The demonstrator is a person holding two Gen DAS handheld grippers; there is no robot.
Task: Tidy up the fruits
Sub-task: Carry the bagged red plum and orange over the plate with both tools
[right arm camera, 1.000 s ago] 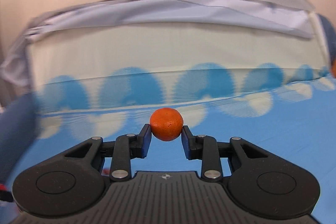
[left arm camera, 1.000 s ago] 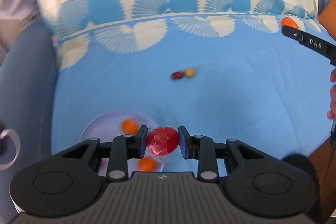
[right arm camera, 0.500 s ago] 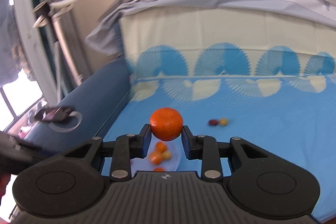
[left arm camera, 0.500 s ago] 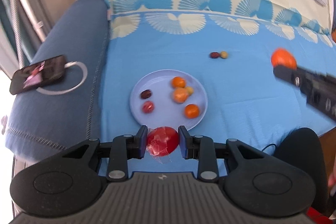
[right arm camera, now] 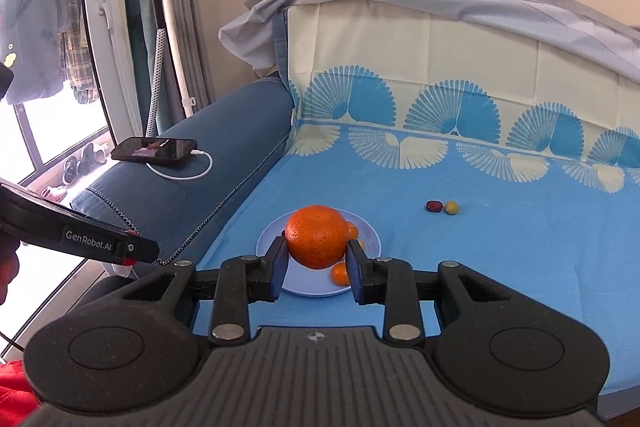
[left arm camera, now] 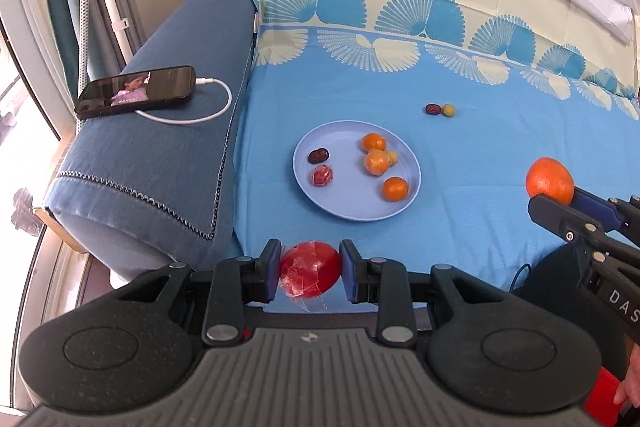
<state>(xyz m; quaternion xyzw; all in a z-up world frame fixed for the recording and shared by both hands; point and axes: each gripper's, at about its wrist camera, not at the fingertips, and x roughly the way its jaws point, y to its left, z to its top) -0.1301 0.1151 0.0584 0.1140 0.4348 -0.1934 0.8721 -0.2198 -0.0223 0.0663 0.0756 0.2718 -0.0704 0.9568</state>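
Observation:
My left gripper [left arm camera: 309, 269] is shut on a red fruit in clear wrap [left arm camera: 310, 269], held in the air near the front edge of the blue sheet. My right gripper [right arm camera: 317, 259] is shut on a large orange [right arm camera: 317, 237] above the near side of a light blue plate [right arm camera: 370, 233]; the orange also shows in the left wrist view [left arm camera: 549, 181]. The plate [left arm camera: 344, 205] holds three small oranges, a yellow fruit, a dark date and a wrapped red fruit. A dark date [left arm camera: 432, 109] and a yellow fruit [left arm camera: 448, 110] lie on the sheet beyond the plate.
A phone [left arm camera: 136, 91] on a white charging cable lies on the dark blue armrest [left arm camera: 160, 155] left of the plate. A garment steamer stand [right arm camera: 160, 39] and a window are at the far left. The patterned sofa back rises behind the sheet.
Both grippers pulled back and up with their fruit. The plate, hidden under my left gripper a second ago, now lies ahead in both views. The right gripper swung left toward the plate.

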